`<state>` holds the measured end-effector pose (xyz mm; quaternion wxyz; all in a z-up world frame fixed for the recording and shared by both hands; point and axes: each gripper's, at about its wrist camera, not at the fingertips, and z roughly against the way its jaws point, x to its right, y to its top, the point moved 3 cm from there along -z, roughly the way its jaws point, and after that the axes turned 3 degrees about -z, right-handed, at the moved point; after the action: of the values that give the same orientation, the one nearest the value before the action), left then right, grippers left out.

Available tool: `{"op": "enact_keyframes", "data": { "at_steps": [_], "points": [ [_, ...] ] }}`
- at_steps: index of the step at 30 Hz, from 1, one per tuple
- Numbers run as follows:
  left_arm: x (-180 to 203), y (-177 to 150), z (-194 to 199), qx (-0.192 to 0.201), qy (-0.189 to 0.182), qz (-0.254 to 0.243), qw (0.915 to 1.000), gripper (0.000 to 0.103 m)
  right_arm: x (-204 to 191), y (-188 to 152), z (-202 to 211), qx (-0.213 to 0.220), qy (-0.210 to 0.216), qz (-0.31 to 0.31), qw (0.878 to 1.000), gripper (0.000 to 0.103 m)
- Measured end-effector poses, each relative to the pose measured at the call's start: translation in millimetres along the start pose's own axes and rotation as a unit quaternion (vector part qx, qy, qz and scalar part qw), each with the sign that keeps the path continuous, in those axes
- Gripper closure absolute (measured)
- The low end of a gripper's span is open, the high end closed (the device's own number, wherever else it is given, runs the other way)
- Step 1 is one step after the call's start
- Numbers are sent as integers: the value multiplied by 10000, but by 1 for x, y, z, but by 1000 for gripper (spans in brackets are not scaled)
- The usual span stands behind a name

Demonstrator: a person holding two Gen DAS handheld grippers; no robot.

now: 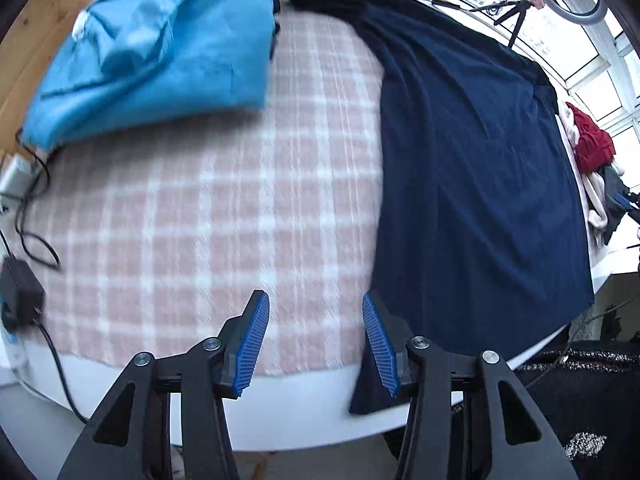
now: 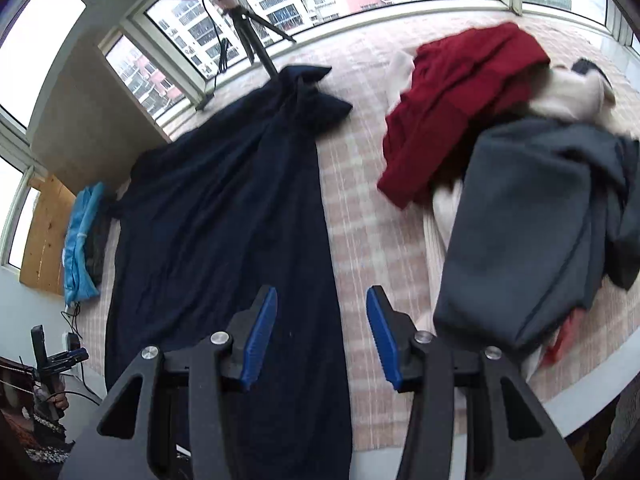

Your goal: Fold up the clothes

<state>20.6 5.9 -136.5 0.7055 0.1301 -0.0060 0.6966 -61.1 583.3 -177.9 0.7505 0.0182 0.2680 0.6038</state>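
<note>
A long navy garment (image 1: 472,168) lies spread lengthwise on the pink checked bed cover (image 1: 200,208), its near end hanging over the bed edge. The right wrist view shows the same navy garment (image 2: 224,216) stretching toward the window. My left gripper (image 1: 316,320) is open above the cover, just left of the garment's near edge, nothing between its fingers. My right gripper (image 2: 322,312) is open over the garment's right edge near the bed cover (image 2: 372,240), holding nothing.
A folded light blue garment (image 1: 156,48) sits at the far left by a wooden board (image 1: 36,24). A red garment (image 2: 460,104), a grey one (image 2: 532,216) and pale cloth (image 2: 568,96) are piled to the right. Cables and a black adapter (image 1: 20,296) lie at the left edge. A tripod (image 2: 248,28) stands by the window.
</note>
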Motion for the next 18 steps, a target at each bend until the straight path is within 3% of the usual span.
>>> {"op": "enact_keyframes", "data": {
  "at_steps": [4, 10, 18],
  "points": [
    [11, -33, -25, -261, -283, 79, 9992, 56, 11, -54, -8, -355, -111, -150, 9992, 57],
    [26, -52, -35, -429, -456, -182, 9979, 56, 27, -133, -18, -862, -270, -365, 9952, 57],
    [51, -49, -40, -301, -145, -440, 9985, 60, 41, -149, -8, -663, -248, -149, 9974, 57]
  ]
}}
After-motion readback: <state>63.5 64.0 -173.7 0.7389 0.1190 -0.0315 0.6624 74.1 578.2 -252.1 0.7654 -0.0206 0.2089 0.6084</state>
